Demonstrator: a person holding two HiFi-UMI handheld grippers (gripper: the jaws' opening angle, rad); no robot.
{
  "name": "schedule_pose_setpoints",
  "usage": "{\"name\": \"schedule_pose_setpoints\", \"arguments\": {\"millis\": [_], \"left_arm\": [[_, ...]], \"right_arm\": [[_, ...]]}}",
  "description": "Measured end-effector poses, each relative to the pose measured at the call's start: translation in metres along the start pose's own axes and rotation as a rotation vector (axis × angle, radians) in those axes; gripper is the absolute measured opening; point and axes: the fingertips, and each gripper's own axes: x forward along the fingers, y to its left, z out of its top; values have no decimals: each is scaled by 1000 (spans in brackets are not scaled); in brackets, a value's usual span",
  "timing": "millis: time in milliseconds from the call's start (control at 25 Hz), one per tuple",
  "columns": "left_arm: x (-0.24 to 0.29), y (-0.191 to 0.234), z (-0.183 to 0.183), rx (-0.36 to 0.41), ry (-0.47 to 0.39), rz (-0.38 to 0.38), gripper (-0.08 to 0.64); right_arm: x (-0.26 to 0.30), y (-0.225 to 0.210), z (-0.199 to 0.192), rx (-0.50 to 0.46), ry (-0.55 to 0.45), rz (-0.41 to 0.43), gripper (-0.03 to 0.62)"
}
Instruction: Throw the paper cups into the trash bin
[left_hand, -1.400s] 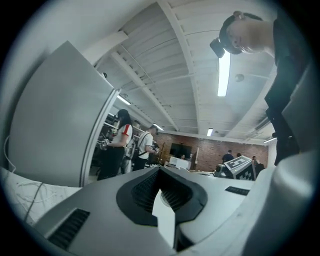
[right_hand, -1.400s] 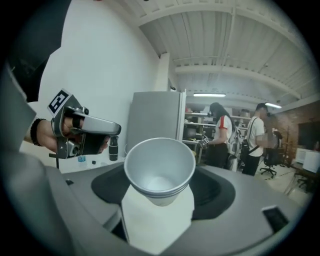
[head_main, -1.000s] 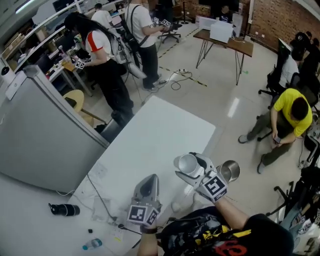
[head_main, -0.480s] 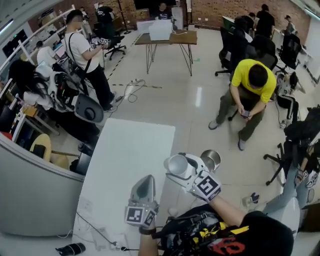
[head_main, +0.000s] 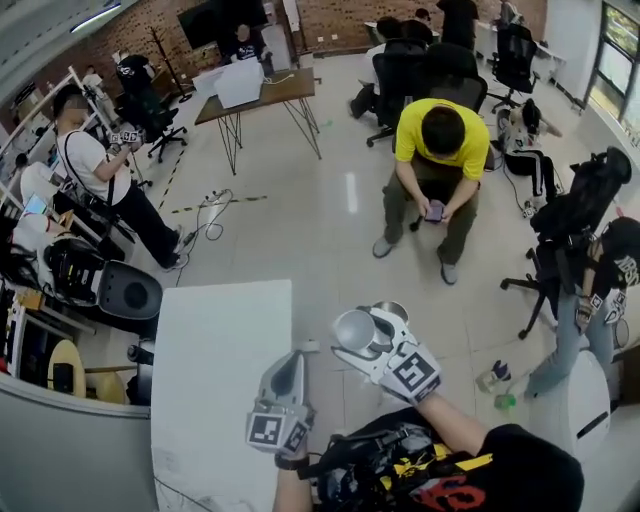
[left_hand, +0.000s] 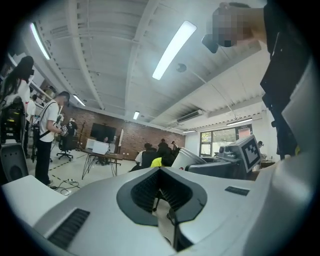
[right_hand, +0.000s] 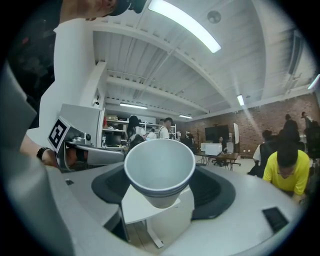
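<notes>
Head view, left to right: white table (head_main: 215, 370), left gripper (head_main: 294, 360) pressed together, empty; right gripper (head_main: 347, 344) pinching stacked paper cups (head_main: 356, 326). Just behind, trash bin (head_main: 394, 308) mostly hidden by that gripper. Farther off, seated person in yellow (head_main: 436, 142).

head: overhead, steeply down | gripper views: level, close — shared: yellow-shirted person (head_main: 437, 140)

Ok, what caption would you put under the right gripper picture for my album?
Right gripper holding stacked white paper cups, open end facing the camera.
</notes>
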Motion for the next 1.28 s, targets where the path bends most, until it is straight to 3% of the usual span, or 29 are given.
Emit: {"name": "schedule_pose_setpoints", "arguments": {"millis": [200,440,680,920,1080,1280], "left_arm": [[63,-38,-10,-9,26,-112,3],[154,-109,-14,16,39,-287,3],[196,-155,-20,19,64,-410,3],[220,-157,-35,-4,103,-437,3],[242,-132,-39,-11,114,-413,3],[266,-100,-44,-20,133,-395,3]], "right_arm": [[-34,-55,-4,-1,-24,-86,375],[-99,-140,-11,21,-35,-258,374],[-146,-180,-15,53,-35,-386,374],[-149,-206,-28,82,-9,-406,375],[-125,-232,-40,62,0,-388,376],[-95,-257,-43,102,22,-404,376]]}}
